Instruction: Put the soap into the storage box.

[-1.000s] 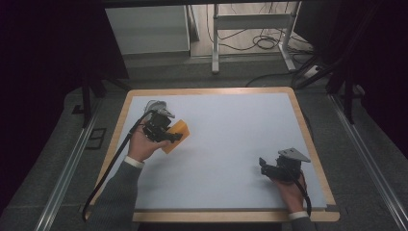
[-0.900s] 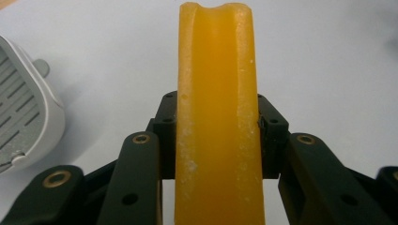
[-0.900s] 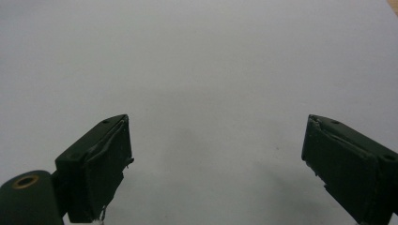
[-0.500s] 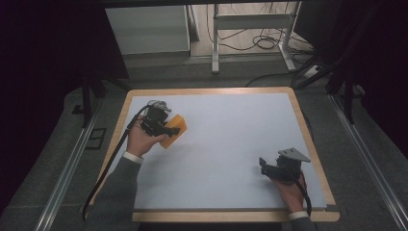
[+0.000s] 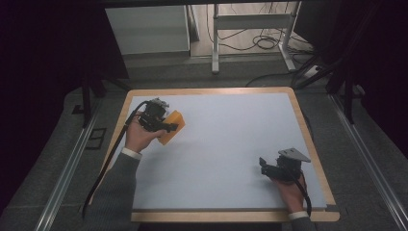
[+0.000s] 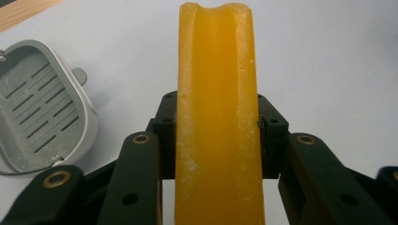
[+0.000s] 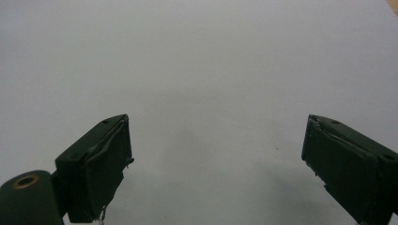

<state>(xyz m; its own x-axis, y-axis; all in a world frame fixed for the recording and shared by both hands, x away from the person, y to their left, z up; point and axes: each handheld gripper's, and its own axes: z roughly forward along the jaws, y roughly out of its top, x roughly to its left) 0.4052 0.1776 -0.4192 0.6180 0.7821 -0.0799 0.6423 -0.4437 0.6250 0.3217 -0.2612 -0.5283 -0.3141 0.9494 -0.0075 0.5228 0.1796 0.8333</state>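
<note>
My left gripper [image 5: 169, 127] is shut on a yellow-orange bar of soap [image 5: 176, 119] at the far left of the pale mat [image 5: 221, 144]. In the left gripper view the soap [image 6: 216, 56] stands on edge between the black pads of that gripper [image 6: 217, 129] and reaches well past them. A grey slotted soap dish [image 6: 40, 101] lies on the mat just to the left of the soap. Near the front right corner my right gripper [image 5: 263, 165] rests low over the mat. In its own view the right gripper [image 7: 216, 159] is open, with bare mat between its jaws.
A wooden rim [image 5: 308, 139] frames the mat. Beyond the table's far edge stand a pale cabinet [image 5: 146, 29] and a metal stand [image 5: 250, 33] with cables on the floor. Dark rails run along both sides.
The left gripper has carried the soap a little way toward the far left of the mat. The right gripper has stayed where it was.
</note>
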